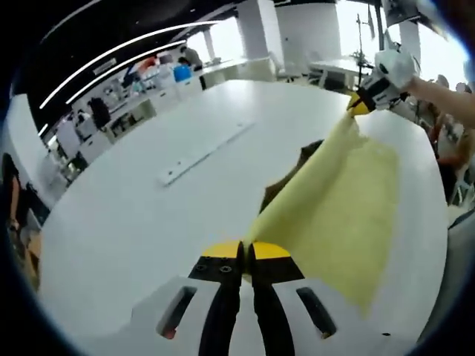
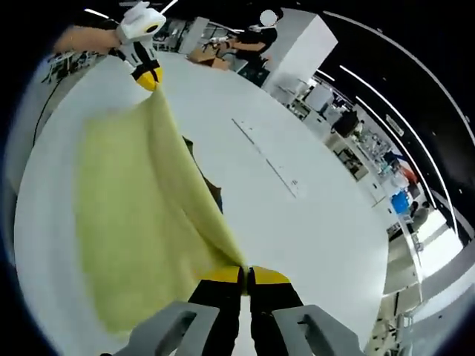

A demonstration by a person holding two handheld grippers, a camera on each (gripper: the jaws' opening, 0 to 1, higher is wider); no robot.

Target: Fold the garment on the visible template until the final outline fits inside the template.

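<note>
Each hand-held gripper [image 1: 246, 259] [image 2: 246, 276] pinches the yellow garment's [image 1: 334, 215] lifted edge.

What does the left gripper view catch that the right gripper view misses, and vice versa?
Left gripper view alone: a brown patch under the lifted cloth, and a blue container on a far counter.

Right gripper view alone: a person in black at the table's far edge.

Both: the yellow garment held up over the white table, the left gripper and right gripper each shut on an end, and a long flat strip.
</note>
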